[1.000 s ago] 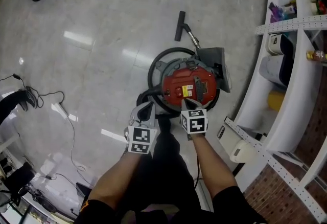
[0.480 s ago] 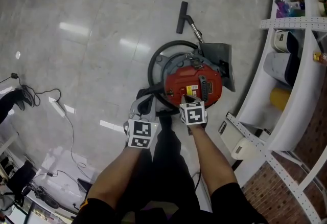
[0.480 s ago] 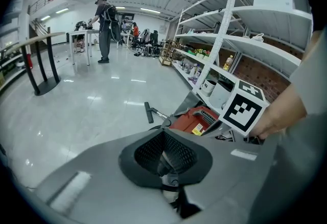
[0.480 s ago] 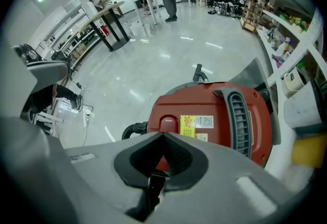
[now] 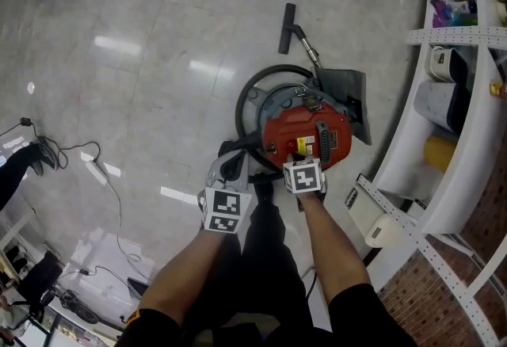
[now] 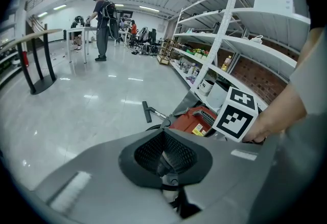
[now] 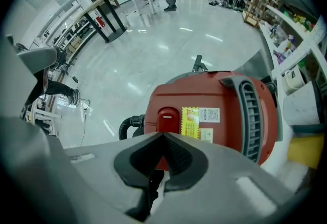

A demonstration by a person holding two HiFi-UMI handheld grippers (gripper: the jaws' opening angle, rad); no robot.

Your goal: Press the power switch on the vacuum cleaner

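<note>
A red canister vacuum cleaner (image 5: 307,138) stands on the floor just ahead of me, and it fills the right gripper view (image 7: 214,110). Its red power switch (image 7: 167,118) sits on the near side of the top, beside a yellow label. My right gripper (image 5: 296,158) is shut, and its tip (image 7: 163,137) points at the switch from just below; I cannot tell whether they touch. My left gripper (image 5: 226,173) is also shut and empty (image 6: 164,135). It hovers left of the vacuum, over the black hose (image 5: 247,100).
The hose loops round the vacuum to a wand and floor nozzle (image 5: 286,27) lying beyond it. A grey panel (image 5: 350,98) leans behind the vacuum. White shelving (image 5: 467,100) curves along the right. Cables (image 5: 93,166) trail on the floor at left. People stand far off (image 6: 102,18).
My right gripper has moved a little forward, closer to the vacuum's top. The left gripper has followed slightly, and the head view has shifted.
</note>
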